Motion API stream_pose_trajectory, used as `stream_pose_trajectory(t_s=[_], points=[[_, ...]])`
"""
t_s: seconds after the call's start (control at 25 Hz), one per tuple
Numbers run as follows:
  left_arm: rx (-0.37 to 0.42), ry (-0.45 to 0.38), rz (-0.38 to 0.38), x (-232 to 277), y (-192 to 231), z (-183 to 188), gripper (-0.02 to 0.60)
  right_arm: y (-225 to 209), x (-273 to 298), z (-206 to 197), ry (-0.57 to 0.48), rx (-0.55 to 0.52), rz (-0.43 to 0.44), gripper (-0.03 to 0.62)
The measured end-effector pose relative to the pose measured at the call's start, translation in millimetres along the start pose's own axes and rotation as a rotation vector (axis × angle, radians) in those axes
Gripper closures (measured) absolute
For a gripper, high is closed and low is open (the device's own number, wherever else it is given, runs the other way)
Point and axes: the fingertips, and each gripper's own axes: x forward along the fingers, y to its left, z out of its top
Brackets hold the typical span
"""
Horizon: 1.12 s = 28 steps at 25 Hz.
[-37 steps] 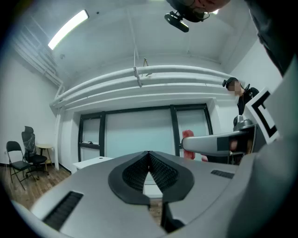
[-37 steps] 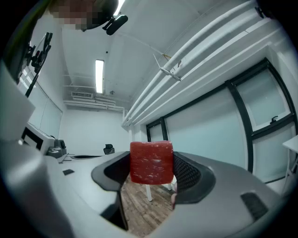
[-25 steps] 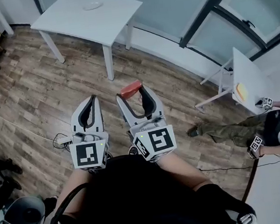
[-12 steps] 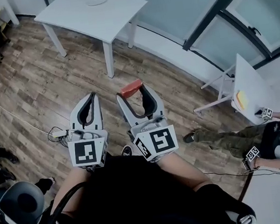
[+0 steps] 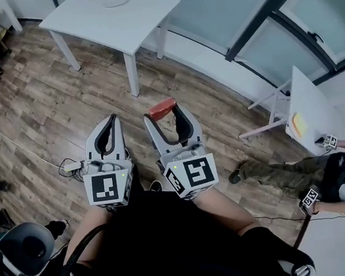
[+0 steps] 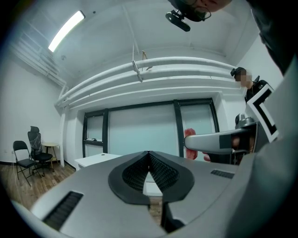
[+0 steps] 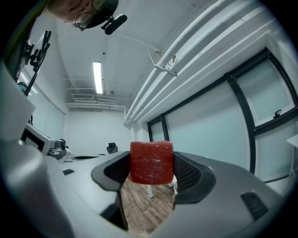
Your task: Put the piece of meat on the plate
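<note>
On the right gripper (image 7: 151, 173) the fingers are clenched on a red, blocky piece of meat (image 7: 151, 161), held at their tips above the wooden floor (image 5: 44, 112). Just beside it, the left gripper (image 6: 149, 155) has its fingers pressed together, empty. Well ahead, the plate (image 5: 113, 2) sits on a white bench (image 5: 145, 16).

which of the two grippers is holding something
The right gripper, shut on the red piece of meat; the left gripper has its jaws together with nothing between them.
</note>
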Motion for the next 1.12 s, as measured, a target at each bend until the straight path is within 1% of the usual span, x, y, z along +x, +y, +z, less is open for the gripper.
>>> stream_pose_trajectory(t_s=[0.28,0.44,0.56,0.76,0.96,1.12], points=[[-0.019,0.020,-0.028,39,10,-7,0.578,-22,30,-6,0.024,0.005,-0.040,0.307],[-0.024,0.030,-0.048,66,26,-14,0.578,-28,56,-10,0.028,-0.012,-0.052,0.307],[-0.028,0.032,-0.063,85,36,-19,0.578,-35,75,-15,0.037,0.005,-0.061,0.307],[-0.034,0.059,-0.076,117,65,-24,0.578,-39,121,-18,0.051,0.008,-0.070,0.307],[-0.042,0.054,-0.091,143,98,-20,0.578,-33,166,-16,0.067,0.000,-0.072,0.307],[-0.051,0.051,-0.103,163,117,-18,0.578,-32,194,-16,0.072,-0.009,-0.071,0.307]])
